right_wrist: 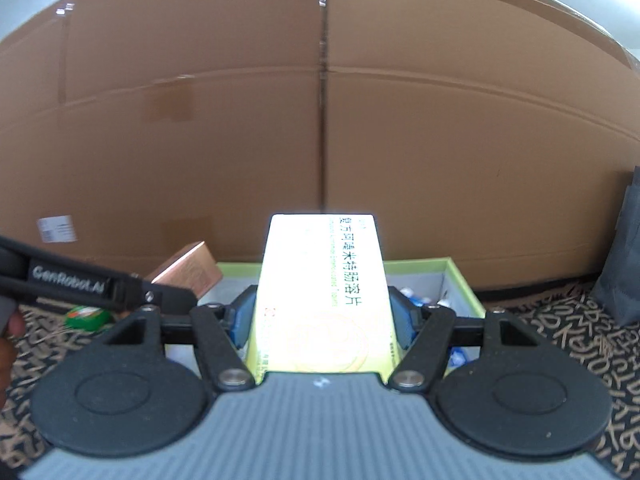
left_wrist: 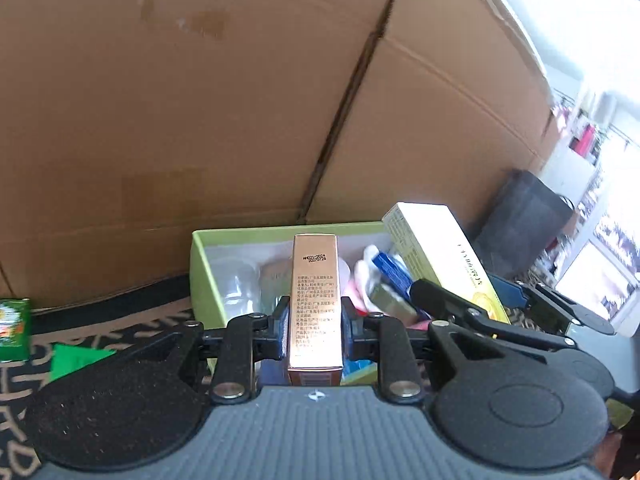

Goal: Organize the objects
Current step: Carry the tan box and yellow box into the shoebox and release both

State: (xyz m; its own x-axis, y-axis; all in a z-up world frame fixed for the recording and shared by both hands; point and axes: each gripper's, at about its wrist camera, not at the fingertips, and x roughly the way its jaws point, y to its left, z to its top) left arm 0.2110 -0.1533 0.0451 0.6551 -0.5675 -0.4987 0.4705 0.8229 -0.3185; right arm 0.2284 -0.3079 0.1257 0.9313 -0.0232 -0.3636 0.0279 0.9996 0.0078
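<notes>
My left gripper (left_wrist: pixel 315 322) is shut on a slim copper-gold carton (left_wrist: pixel 316 300) and holds it over the near edge of a lime-green open box (left_wrist: pixel 200 264). The box holds a clear cup (left_wrist: pixel 238 284), pink and white items and a blue packet (left_wrist: pixel 390 268). My right gripper (right_wrist: pixel 322 314) is shut on a yellow-white medicine box (right_wrist: pixel 322 292) above the same green box (right_wrist: pixel 460 276). That medicine box also shows in the left wrist view (left_wrist: pixel 436 252), and the copper carton in the right wrist view (right_wrist: pixel 188 268).
A large brown cardboard box (left_wrist: pixel 200 100) stands right behind the green box. A small green packet (left_wrist: pixel 14 328) and a green scrap (left_wrist: pixel 76 360) lie on the patterned cloth at left. A green round item (right_wrist: pixel 86 316) lies left. A dark bag (left_wrist: pixel 520 224) stands at right.
</notes>
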